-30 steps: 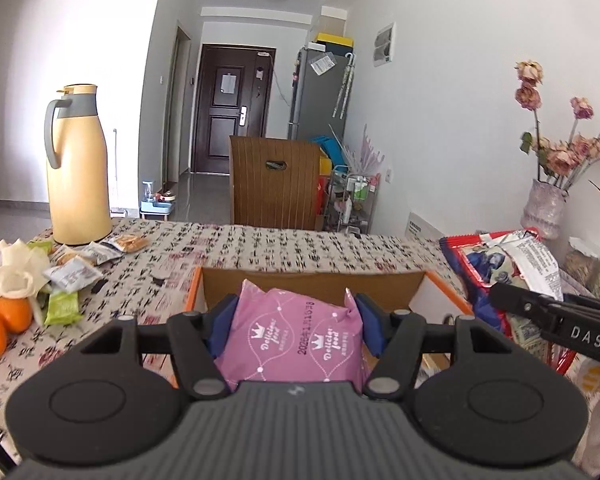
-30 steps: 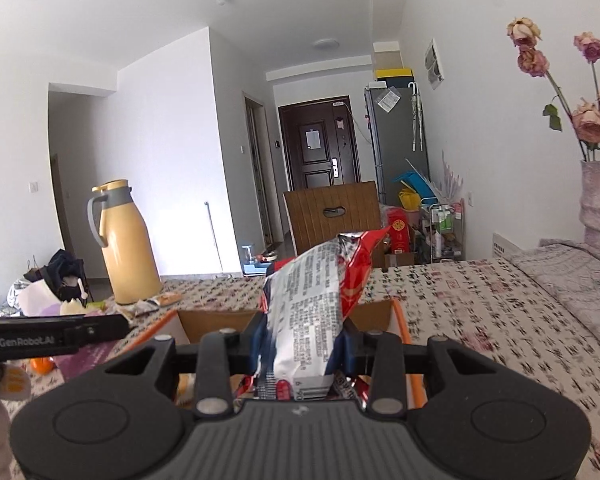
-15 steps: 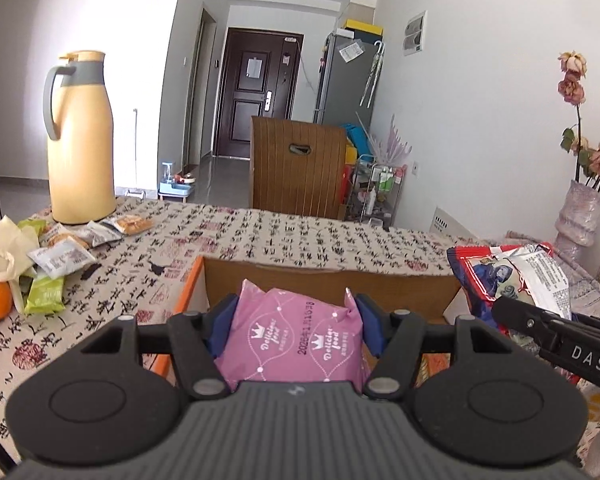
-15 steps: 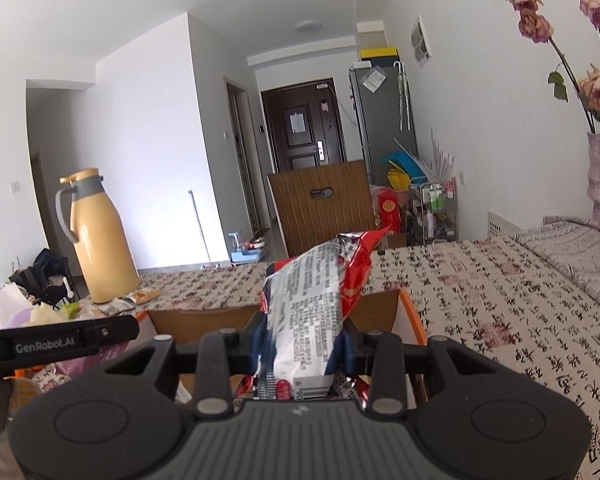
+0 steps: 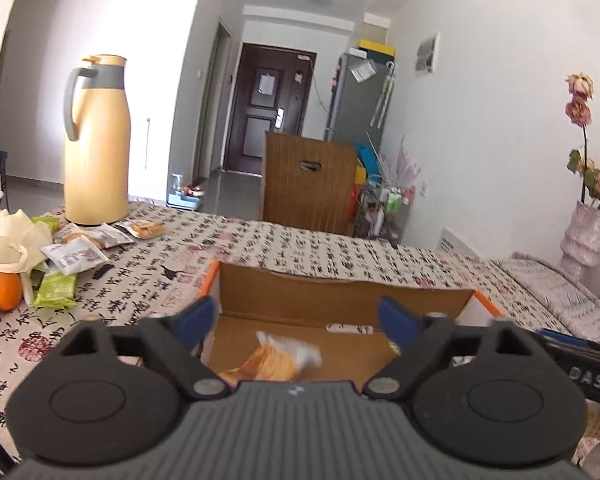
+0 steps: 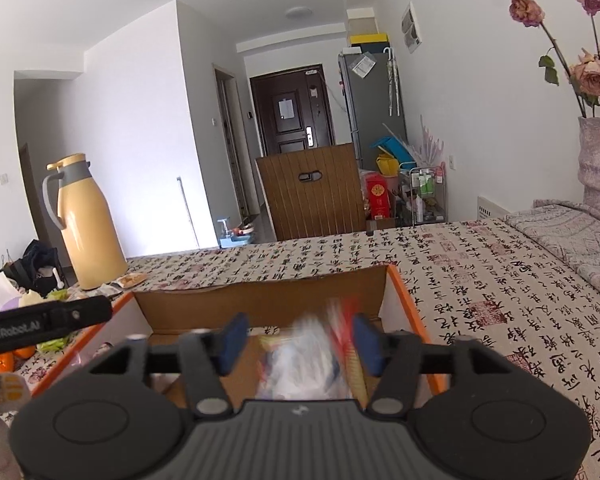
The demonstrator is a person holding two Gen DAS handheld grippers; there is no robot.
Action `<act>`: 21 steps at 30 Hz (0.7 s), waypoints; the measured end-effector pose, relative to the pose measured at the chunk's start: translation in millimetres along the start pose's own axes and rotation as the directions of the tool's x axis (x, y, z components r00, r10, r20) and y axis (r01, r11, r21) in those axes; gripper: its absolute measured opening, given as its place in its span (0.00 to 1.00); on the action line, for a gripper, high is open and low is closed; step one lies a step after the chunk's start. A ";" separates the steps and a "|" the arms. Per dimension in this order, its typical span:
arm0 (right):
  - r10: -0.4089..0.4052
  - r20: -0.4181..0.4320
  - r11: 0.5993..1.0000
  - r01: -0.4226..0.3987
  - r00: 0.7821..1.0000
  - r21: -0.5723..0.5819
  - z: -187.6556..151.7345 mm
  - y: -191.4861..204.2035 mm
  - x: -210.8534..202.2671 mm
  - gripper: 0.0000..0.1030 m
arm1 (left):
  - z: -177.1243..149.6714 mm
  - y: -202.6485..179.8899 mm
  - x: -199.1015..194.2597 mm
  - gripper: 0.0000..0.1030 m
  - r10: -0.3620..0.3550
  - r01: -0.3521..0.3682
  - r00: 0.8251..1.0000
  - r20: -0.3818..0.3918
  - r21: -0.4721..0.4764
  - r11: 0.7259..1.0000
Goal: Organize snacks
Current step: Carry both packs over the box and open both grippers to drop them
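Note:
An open cardboard box [image 5: 340,292] with orange edges sits on the patterned tablecloth, and both grippers hang over it. My left gripper [image 5: 300,316] is opening, its jaws wide apart with nothing between them; the pink packet is out of sight. An orange and white packet [image 5: 280,360] lies on the box floor below. My right gripper [image 6: 298,338] is opening too. The red and white snack bag [image 6: 312,356] shows as a blur between its blue pads, falling free into the box [image 6: 260,296].
A yellow thermos jug [image 5: 96,144] stands at the far left of the table. Near it lie several small snack packets [image 5: 76,254], a green packet [image 5: 56,290] and oranges [image 5: 0,290]. A vase of dried roses [image 6: 598,160] stands at the right. A wooden chair back [image 5: 308,184] rises behind the table.
Both grippers have opened. The pink packet has dropped from the left gripper out of sight, and the red and white bag is falling from the right one. Both hands sank toward the box.

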State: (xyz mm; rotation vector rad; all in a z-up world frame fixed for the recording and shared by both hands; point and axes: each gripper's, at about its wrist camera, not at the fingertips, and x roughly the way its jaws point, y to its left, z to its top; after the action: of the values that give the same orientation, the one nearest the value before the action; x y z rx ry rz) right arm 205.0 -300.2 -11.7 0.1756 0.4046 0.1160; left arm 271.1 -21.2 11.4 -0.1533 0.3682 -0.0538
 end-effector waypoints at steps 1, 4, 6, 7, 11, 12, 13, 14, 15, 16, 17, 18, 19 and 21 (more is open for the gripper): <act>-0.006 0.009 1.000 0.006 1.000 0.004 0.1 -1.3 -2.2 0.88 | -0.1 0.3 -1.6 1.00 0.012 -0.012 1.000 0.013 -0.004 1.000; -0.010 0.020 1.000 0.010 1.000 0.022 0.4 -4.4 -6.0 0.99 | 0.2 0.2 -3.3 1.00 0.008 -0.008 1.000 0.012 -0.011 1.000; -0.014 0.017 1.000 0.014 1.000 0.027 0.2 -5.5 -5.8 1.00 | -0.6 -0.3 -3.3 1.00 0.012 -0.012 1.000 0.009 -0.010 1.000; -0.013 0.014 1.000 0.012 1.000 0.029 0.0 -5.8 -5.6 1.00 | -0.6 -0.2 -3.2 1.00 0.011 -0.011 1.000 0.008 -0.011 1.000; -0.012 0.009 1.000 0.012 1.000 0.026 -0.5 -4.1 -4.7 1.00 | -1.3 0.1 -3.1 1.00 0.014 -0.014 1.000 0.005 -0.013 1.000; -0.013 0.005 1.000 0.013 1.000 0.025 -0.6 -4.0 -3.8 1.00 | -1.5 0.0 -2.7 1.00 0.015 -0.015 1.000 0.003 -0.012 1.000; -0.014 0.003 1.000 0.014 1.000 0.024 -0.8 -3.8 -3.0 1.00 | -1.8 -0.4 -2.5 1.00 0.015 -0.015 1.000 0.001 -0.012 1.000; -0.015 0.002 1.000 0.015 1.000 0.025 -0.4 -4.6 -2.4 1.00 | -1.9 -0.6 -2.1 1.00 0.017 -0.017 1.000 -0.002 -0.012 1.000; -0.016 0.001 1.000 0.016 1.000 0.025 -0.2 -4.7 -2.0 1.00 | -2.3 -0.8 -1.8 1.00 0.018 -0.019 1.000 -0.003 -0.013 1.000; -0.016 0.001 1.000 0.016 1.000 0.024 0.2 -4.5 -1.8 1.00 | -2.0 -0.8 -1.4 1.00 0.018 -0.018 1.000 -0.005 -0.015 1.000; -0.017 0.000 1.000 0.017 1.000 0.022 1.3 -4.2 -1.3 1.00 | -1.7 -0.9 -1.3 1.00 0.019 -0.019 1.000 -0.006 -0.016 1.000; -0.018 -0.001 1.000 0.018 1.000 0.019 1.3 -3.6 -2.1 1.00 | -1.0 -1.2 -0.9 1.00 0.022 -0.022 1.000 -0.007 -0.016 1.000; -0.019 -0.002 1.000 0.019 1.000 0.016 2.6 -3.0 -2.5 1.00 | -0.2 -1.7 -1.0 1.00 0.022 -0.022 1.000 -0.009 -0.015 1.000; -0.019 0.000 1.000 0.019 1.000 0.011 5.8 -1.2 -5.6 1.00 | 2.0 -3.9 -3.1 1.00 0.022 -0.022 1.000 -0.011 -0.011 1.000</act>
State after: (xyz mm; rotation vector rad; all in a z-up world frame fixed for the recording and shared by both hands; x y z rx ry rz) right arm 202.3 -303.1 -4.5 0.1827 0.4070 0.0952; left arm 268.9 -24.5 15.0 -0.1598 0.3811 -0.0312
